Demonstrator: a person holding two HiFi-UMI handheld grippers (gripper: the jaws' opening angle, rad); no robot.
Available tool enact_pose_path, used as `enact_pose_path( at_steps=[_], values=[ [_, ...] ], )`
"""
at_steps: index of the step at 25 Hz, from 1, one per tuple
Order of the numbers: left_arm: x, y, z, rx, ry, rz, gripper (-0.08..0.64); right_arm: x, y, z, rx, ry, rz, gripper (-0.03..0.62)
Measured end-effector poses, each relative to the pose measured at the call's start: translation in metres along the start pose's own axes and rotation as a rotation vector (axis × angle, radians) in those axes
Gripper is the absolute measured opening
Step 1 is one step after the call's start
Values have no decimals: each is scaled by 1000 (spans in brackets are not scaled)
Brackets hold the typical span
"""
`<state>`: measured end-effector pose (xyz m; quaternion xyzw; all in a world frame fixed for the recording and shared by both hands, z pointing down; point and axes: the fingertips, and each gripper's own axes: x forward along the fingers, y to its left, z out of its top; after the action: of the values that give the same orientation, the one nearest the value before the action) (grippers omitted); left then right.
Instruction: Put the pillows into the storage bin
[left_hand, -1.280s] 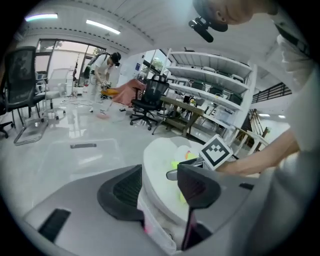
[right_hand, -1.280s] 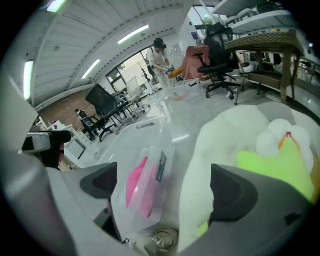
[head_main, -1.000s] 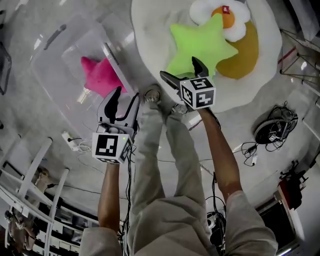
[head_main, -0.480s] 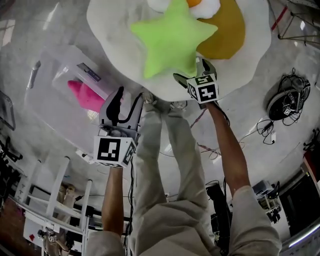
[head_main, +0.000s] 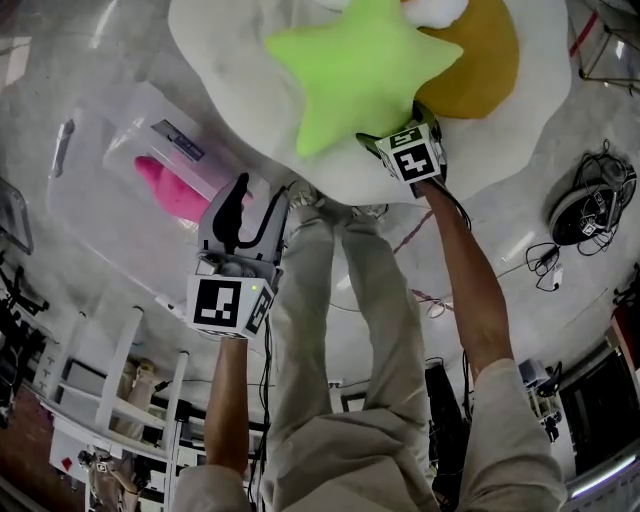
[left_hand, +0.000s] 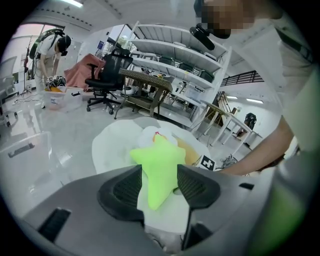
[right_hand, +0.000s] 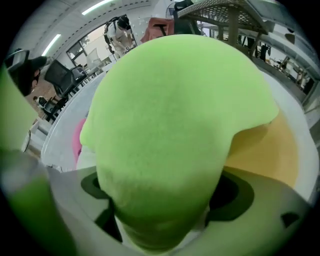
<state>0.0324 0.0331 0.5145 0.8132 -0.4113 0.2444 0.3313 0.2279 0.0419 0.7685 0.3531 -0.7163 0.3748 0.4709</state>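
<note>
A green star pillow (head_main: 355, 62) lies on a big white fried-egg cushion (head_main: 230, 50) on the floor. My right gripper (head_main: 388, 138) is at the star's lower right arm, and that arm (right_hand: 175, 115) fills the space between its jaws, pinched in at the base; the gripper (right_hand: 160, 200) is shut on it. A pink star pillow (head_main: 170, 190) lies inside the clear storage bin (head_main: 110, 150) to the left. My left gripper (head_main: 250, 200) hovers beside the bin, open (left_hand: 160, 187) and holding nothing, looking toward the green star (left_hand: 159, 167).
The cushion's yellow yolk (head_main: 480, 60) lies behind the star. The person's legs (head_main: 330, 300) stand between the grippers. A cable coil (head_main: 585, 210) and loose cords lie at the right. White shelving (head_main: 100, 400) stands at lower left. An office chair (left_hand: 105, 80) stands farther off.
The right gripper has pushed forward onto the green star's lower right arm and closed on it. The head view has shifted toward the cushion. The left gripper has barely moved.
</note>
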Motion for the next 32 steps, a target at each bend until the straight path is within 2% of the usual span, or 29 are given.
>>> enact_pose_path(
  at_steps=[3,8,18,24,27,32],
  values=[
    [2,7,2,-7,-15,0,219,2,3,7,-37,-2,4,503],
    [-7,13,12,-18,-31,3,218,-13,13,19,-32,-3,-8,425],
    [-57,12,52,-29,-92,35,215,-76,36,52,28,6,22,377],
    [-88,10,68,-48,-135,64,215,-117,66,77,66,-74,65,368],
    [-104,17,70,-65,-161,89,215,-137,88,101,31,-133,91,370],
    [-141,41,62,-110,-203,162,215,-152,146,165,-120,-214,149,373]
  ],
)
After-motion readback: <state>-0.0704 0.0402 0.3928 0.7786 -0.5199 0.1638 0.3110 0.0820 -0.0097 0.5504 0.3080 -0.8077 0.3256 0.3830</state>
